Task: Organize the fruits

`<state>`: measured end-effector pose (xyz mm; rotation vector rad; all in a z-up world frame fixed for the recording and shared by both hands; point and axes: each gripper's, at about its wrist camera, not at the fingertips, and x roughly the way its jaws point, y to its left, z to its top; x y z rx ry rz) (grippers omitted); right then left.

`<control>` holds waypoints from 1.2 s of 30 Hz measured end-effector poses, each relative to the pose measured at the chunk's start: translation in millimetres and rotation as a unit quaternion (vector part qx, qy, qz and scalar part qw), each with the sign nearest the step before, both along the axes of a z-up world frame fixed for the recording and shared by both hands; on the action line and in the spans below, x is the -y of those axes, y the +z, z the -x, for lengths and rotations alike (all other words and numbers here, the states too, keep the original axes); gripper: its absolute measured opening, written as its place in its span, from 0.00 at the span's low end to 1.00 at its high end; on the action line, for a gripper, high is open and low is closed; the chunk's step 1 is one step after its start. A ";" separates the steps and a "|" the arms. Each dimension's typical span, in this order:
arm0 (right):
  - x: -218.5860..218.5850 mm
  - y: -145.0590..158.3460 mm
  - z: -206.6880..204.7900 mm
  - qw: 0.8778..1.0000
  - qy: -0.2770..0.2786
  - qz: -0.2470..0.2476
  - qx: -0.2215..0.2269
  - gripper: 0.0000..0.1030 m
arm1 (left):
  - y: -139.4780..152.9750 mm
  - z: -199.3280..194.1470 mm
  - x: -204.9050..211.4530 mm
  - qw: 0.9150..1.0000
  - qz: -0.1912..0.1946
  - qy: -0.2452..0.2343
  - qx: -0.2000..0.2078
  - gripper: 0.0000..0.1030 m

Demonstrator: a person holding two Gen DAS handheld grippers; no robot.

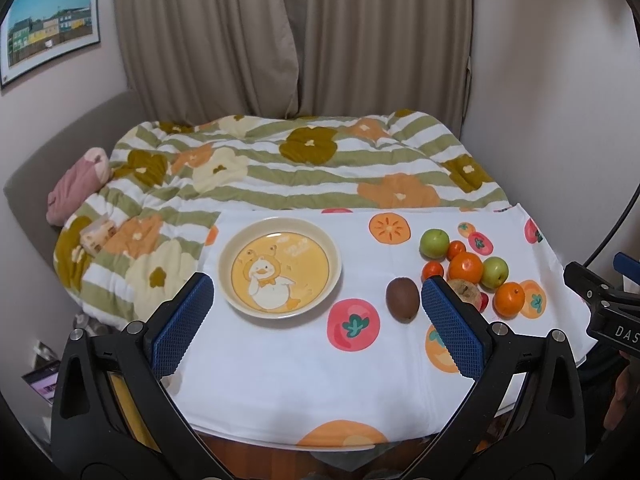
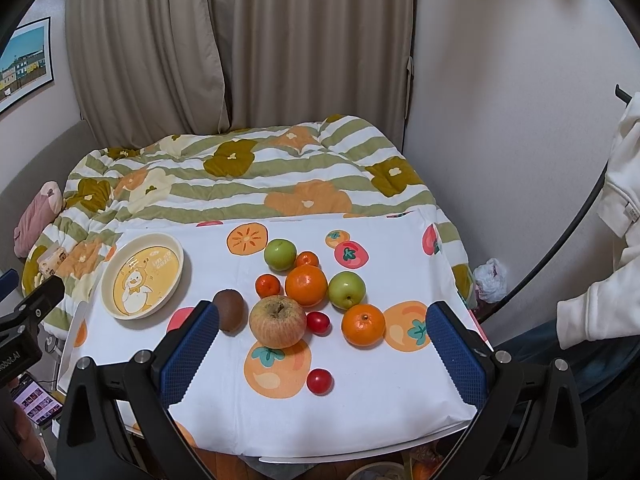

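A cream plate with a duck picture (image 1: pixel 280 267) (image 2: pixel 142 276) lies empty on the left of the white fruit-print cloth (image 1: pixel 304 372) (image 2: pixel 360 384). A brown kiwi (image 1: pixel 403 299) (image 2: pixel 229 310) lies right of it. Further right is a cluster: a pale apple (image 2: pixel 277 330), two green apples (image 2: pixel 280 254) (image 2: pixel 346 289), oranges (image 2: pixel 306 285) (image 2: pixel 363 325), small tangerines (image 2: pixel 267 285) and two cherry tomatoes (image 2: pixel 318 322) (image 2: pixel 319 381). My left gripper (image 1: pixel 318 330) is open and empty above the cloth's front. My right gripper (image 2: pixel 324 358) is open and empty in front of the cluster.
The table stands against a bed with a flowered striped quilt (image 1: pixel 304 160). A pink cushion (image 1: pixel 76 186) and a small carton (image 1: pixel 98 236) lie at its left. Curtains hang behind. A phone (image 2: pixel 34 402) sits low left. A white sleeve (image 2: pixel 608 280) is at right.
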<state>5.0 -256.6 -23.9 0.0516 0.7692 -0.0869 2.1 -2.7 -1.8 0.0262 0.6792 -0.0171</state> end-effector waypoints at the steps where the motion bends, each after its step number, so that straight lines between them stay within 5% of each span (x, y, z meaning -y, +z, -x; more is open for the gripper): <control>1: 0.9 -0.8 0.0 1.000 0.000 0.000 0.000 1.00 | 0.0 -0.1 -0.2 1.000 0.000 0.000 0.000 1.00; 36: -1.3 0.2 -0.3 1.000 0.001 -0.001 0.003 1.00 | -1.4 -2.4 -5.5 1.000 -0.005 -0.005 0.001 1.00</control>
